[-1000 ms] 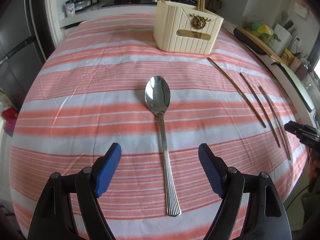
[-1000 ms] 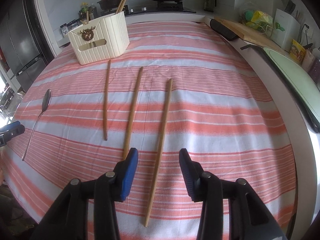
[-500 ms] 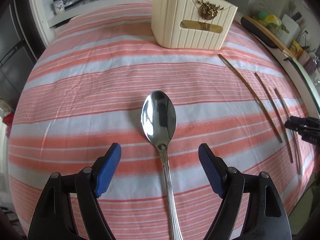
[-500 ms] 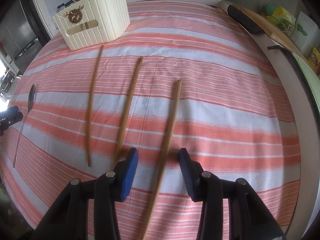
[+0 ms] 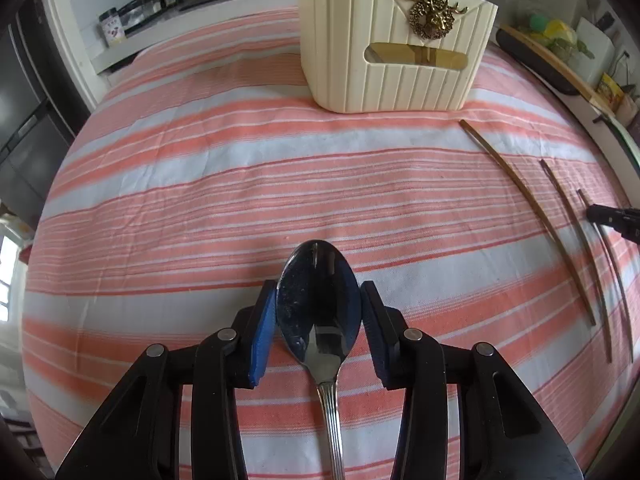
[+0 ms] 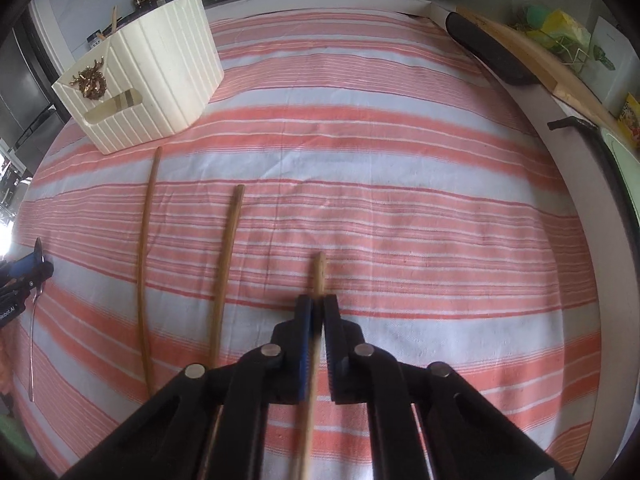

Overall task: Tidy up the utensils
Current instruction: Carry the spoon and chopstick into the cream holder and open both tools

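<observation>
Spoon (image 5: 318, 308) handle cut off below frame; my left tongs (image 5: 319, 322) just closed around its bowl, right tongs (image 6: 317, 334) clamp rightmost chopstick (image 6: 319, 276) on bench (image 6: 400, 220). Holder (image 5: 394, 40) contents mostly hidden, chopstick ends showing.

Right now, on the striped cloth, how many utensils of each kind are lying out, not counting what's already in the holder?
Spoons: 1, the metal spoon, its bowl between the left gripper pads.
Wooden chopsticks: 3, the right-hand chopstick clamped in the right gripper, the middle chopstick and the left-hand chopstick lying loose.
Total: 4
</observation>
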Tool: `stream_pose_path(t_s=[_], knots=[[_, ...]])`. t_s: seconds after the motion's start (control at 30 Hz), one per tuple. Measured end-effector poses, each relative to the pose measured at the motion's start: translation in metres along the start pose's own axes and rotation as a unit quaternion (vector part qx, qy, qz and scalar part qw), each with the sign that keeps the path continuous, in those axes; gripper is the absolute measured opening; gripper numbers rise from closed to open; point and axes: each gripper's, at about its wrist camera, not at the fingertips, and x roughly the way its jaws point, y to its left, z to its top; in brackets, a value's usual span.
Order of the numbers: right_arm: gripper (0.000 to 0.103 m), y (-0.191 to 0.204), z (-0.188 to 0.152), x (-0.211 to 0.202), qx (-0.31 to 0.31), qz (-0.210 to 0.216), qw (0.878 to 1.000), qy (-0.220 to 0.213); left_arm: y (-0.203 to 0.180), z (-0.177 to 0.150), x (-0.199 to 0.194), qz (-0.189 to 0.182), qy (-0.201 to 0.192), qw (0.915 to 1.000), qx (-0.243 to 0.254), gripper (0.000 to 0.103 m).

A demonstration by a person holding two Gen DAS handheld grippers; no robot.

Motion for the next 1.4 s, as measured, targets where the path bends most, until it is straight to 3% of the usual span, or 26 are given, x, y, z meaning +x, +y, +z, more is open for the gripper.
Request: stream_pose_path(t_s=[0.13,0.33,0.57,0.77,0.97,1.2,1.4], knots=[[0.006,-0.004,0.004,-0.020,0.020,0.029,0.999,-0.032,0.008,-0.001,-0.025,-0.016,-0.034,0.9993,-0.007,0.041],[0.006,0.012,-0.007,-0.111,0.005,0.066,0.988,-0.140,0.020,-0.012,-0.104,-0.045,-0.116,0.9919,-0.026,0.041],[0.006,0.043,-0.036,-0.195,-0.032,0.070,0.968,-0.241,0.027,-0.031,-0.172,-0.066,-0.187,0.9793,-0.040,0.041],[0.006,0.063,-0.052,-0.225,-0.046,0.059,0.951,-0.299,0.030,-0.031,-0.197,-0.078,-0.214,0.9725,-0.047,0.041],[0.005,0.076,-0.042,-0.236,-0.060,0.068,0.945,-0.314,0.038,-0.019,-0.203,-0.104,-0.212,0.9701,-0.055,0.041],[0.006,0.088,-0.013,-0.210,-0.088,0.086,0.954,-0.272,0.047,0.011,-0.192,-0.117,-0.178,0.9758,-0.052,0.041],[0.006,0.094,0.043,-0.218,-0.095,0.101,0.945,-0.297,0.051,0.067,-0.222,-0.131,-0.208,0.9684,-0.042,0.041]])
